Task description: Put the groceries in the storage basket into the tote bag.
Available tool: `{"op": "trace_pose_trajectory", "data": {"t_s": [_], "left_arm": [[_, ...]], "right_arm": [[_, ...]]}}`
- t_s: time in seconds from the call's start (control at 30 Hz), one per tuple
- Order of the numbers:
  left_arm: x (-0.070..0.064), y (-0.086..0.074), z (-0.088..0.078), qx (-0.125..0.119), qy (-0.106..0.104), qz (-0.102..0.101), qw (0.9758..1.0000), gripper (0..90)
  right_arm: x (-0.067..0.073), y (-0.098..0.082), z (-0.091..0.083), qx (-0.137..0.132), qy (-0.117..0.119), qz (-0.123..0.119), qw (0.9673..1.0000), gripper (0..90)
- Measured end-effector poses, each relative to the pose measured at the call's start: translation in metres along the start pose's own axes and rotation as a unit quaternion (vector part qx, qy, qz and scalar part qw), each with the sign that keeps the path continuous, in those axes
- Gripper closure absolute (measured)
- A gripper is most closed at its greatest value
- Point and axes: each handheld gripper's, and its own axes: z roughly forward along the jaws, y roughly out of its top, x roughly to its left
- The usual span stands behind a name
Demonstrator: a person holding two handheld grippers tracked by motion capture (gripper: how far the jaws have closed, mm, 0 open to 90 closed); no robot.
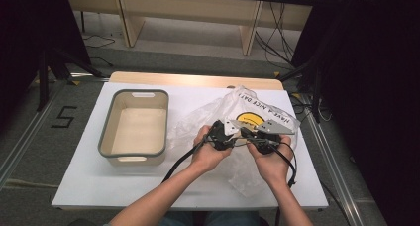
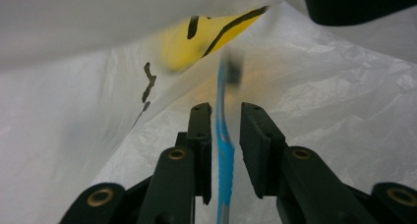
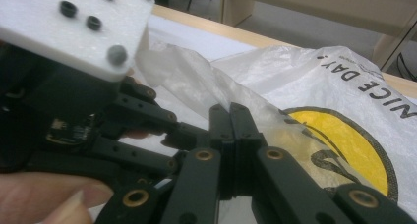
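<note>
A white plastic bag [image 1: 255, 109] with a yellow smiley print lies crumpled on the right half of the white table top [image 1: 84, 186]. Both hands hold their grippers against the bag's near side. My left gripper [image 1: 236, 129] reaches inside the bag [image 2: 344, 96]. Its jaws [image 2: 226, 108] stand a little apart around a thin blue handle [image 2: 225, 153], which leans on the left pad with a gap to the right pad. My right gripper [image 3: 230, 108] is shut, pinching the thin film of the bag's edge [image 3: 275, 123]. In the high view it [image 1: 249, 133] sits close beside the left one.
An open beige bin with a grey rim [image 1: 106, 129] stands on the table's left half, nothing inside it. Black cables [image 1: 178, 161] trail from the grippers toward the near edge. A wooden bench and dark stands are beyond the table.
</note>
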Motion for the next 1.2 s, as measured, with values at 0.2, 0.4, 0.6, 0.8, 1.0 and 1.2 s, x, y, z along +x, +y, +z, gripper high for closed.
{"op": "trace_pose_trajectory", "data": {"t_s": [0.2, 0.4, 0.6, 0.8, 1.0, 1.2], "left_arm": [[-0.002, -0.001, -0.021, 0.002, -0.009, 0.002, 1.0000, 68.3], [0.003, -0.009, -0.058, -0.009, -0.011, -0.013, 0.9998, 66.1], [0.015, -0.018, -0.095, -0.034, 0.004, -0.039, 0.9986, 66.9], [0.033, -0.031, -0.103, -0.029, 0.030, -0.055, 0.9976, 66.0], [0.039, -0.054, -0.088, 0.016, 0.036, -0.067, 0.9970, 65.7], [0.036, -0.063, -0.085, 0.036, 0.033, -0.058, 0.9971, 65.0]], "right_arm": [[-0.003, -0.003, 0.000, 0.004, -0.002, 0.004, 1.0000, 90.0], [-0.004, -0.007, -0.002, 0.019, 0.003, 0.002, 0.9998, 90.0], [-0.005, -0.021, -0.001, 0.067, 0.024, -0.004, 0.9974, 90.0], [-0.006, -0.042, 0.005, 0.133, 0.054, -0.011, 0.9895, 90.0], [-0.002, -0.058, 0.014, 0.201, 0.093, -0.032, 0.9747, 89.7], [-0.001, -0.063, 0.011, 0.211, 0.115, -0.031, 0.9701, 67.6]]}}
